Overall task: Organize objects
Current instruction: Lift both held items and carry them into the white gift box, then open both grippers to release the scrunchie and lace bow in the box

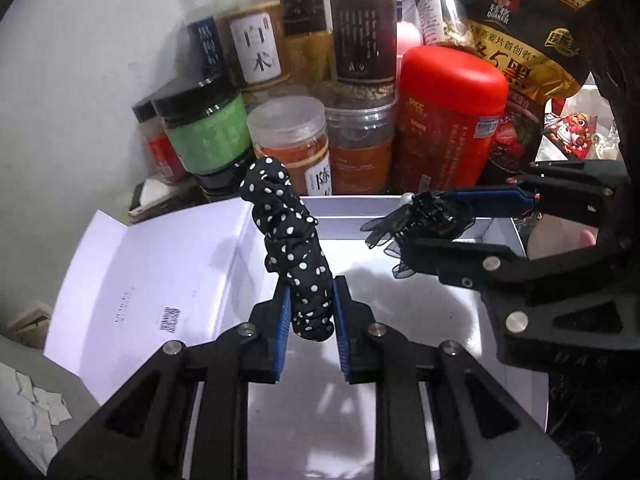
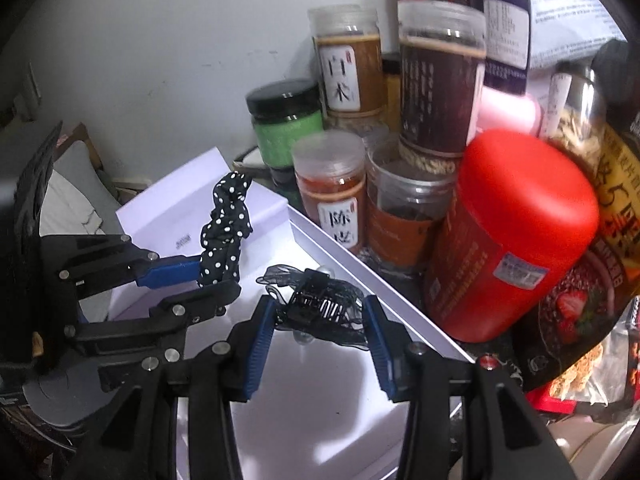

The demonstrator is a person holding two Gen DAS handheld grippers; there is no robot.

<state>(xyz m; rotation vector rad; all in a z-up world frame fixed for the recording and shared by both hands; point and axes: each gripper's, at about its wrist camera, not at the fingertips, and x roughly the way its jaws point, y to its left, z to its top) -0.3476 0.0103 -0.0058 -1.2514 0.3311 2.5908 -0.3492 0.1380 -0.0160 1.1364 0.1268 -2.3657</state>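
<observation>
Both tools hang over the open white box [image 1: 400,312], each already loaded. The left tool [image 1: 310,312] is clamped on the polka-dot scrunchie [image 1: 294,248], gripping only its lower end, so most of the fabric stands up loose above the pads and leans toward the box's far-left corner. The right tool [image 2: 320,320] has its pads pressed against the two sides of a black hair clip [image 2: 316,304] with a gauzy bow, held near the box's far wall. The likeliest trouble, in my judgement, is the clip: its thin bow spills past the pads and could snag on the ribbed pad faces when the tool parts, so the clip might cling and be dragged out again instead of dropping. The grip also looks to sit on the clip's springy teeth, and a slight squeeze or twist could let it pop sideways over the far wall into the crowd of jars [image 2: 332,184] and the red canister [image 2: 512,232] standing just beyond it. The scrunchie is soft and forgiving, but its free end could catch the hinged lid [image 1: 160,264] at the left edge. The two tools are also near each other above the same box, so lowering both together risks a knock that loosens either hold.
</observation>
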